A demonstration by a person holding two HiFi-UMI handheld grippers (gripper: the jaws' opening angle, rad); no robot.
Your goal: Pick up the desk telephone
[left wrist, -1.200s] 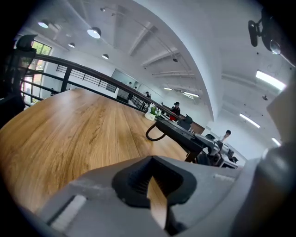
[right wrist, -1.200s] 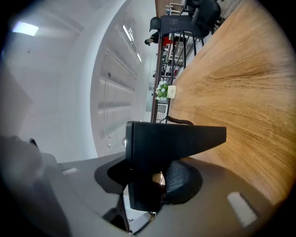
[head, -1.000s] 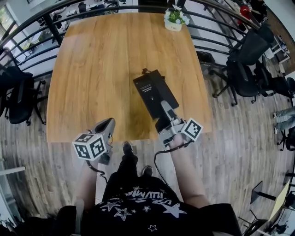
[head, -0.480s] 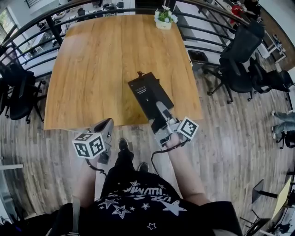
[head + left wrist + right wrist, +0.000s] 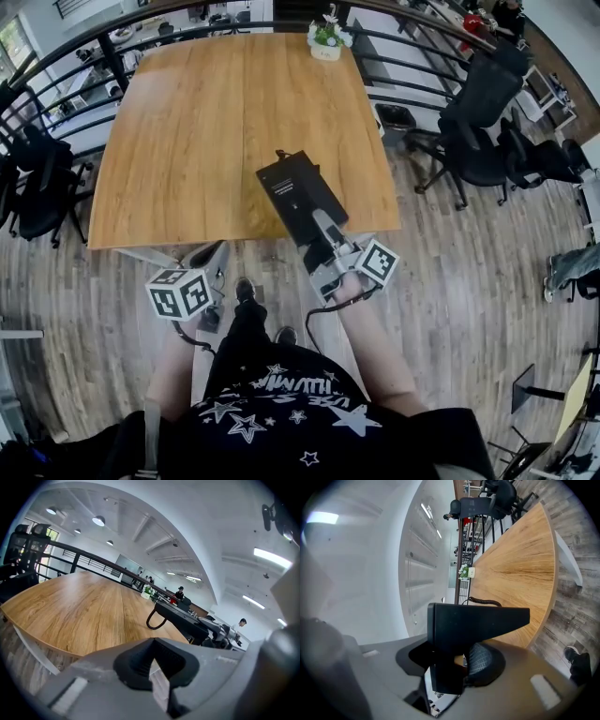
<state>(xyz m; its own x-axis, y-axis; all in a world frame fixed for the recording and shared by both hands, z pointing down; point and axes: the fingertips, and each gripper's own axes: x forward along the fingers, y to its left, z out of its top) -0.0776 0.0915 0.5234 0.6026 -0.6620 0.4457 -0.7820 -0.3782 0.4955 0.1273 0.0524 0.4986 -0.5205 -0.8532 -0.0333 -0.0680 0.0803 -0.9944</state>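
Wooden table (image 5: 187, 141): open wood lies left of and beyond the desk telephone (image 5: 298, 192), a flat black slab over the table's near right corner. Right gripper (image 5: 321, 234) pinches the telephone's near end. Left gripper (image 5: 214, 253), jaws pressed together, sits just off the table's near edge.

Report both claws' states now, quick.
Left claw: closed, holding nothing.
Right claw: closed on the desk telephone, gripping its near end.
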